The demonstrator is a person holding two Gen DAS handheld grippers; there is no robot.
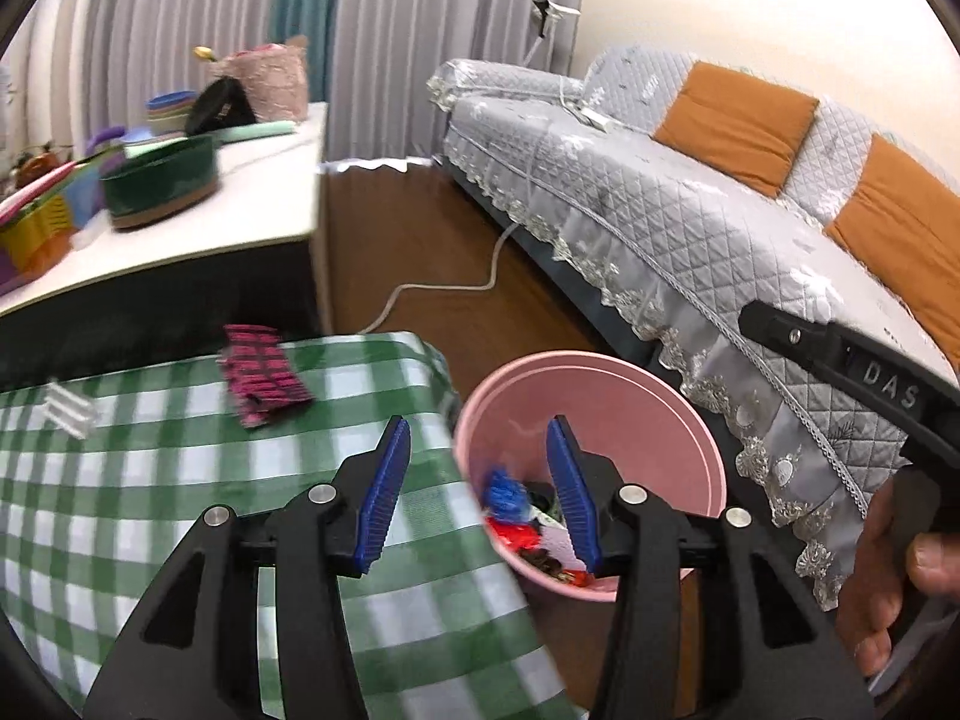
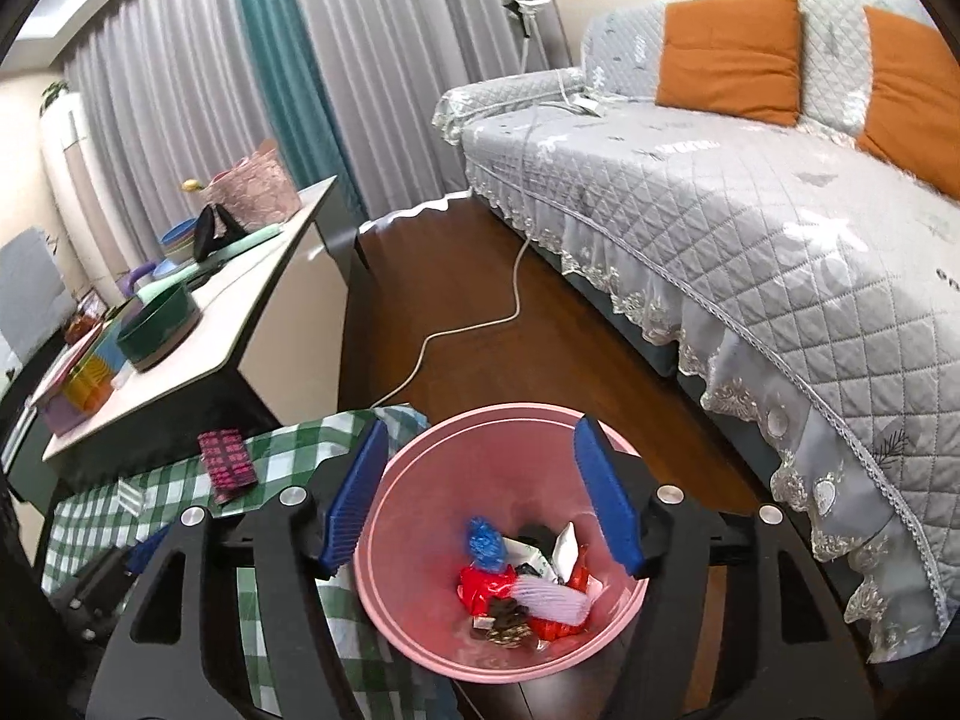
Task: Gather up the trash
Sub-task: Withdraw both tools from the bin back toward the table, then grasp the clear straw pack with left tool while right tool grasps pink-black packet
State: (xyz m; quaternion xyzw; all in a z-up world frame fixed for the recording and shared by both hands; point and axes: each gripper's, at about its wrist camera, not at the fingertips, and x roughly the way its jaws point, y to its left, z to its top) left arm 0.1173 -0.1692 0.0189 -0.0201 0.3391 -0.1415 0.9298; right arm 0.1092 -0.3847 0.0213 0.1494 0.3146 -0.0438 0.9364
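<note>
Below, a round pink plastic bin [image 2: 414,546] holds crinkled wrappers [image 2: 489,585].

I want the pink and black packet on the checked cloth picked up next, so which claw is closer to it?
Left. The left claw hangs open over the cloth's edge, just short of the packet. The right claw hangs open over the pink bin, beyond the cloth.

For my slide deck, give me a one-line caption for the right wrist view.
Open right tool poised above a pink bin of wrappers, beside a green checked tablecloth.
</note>
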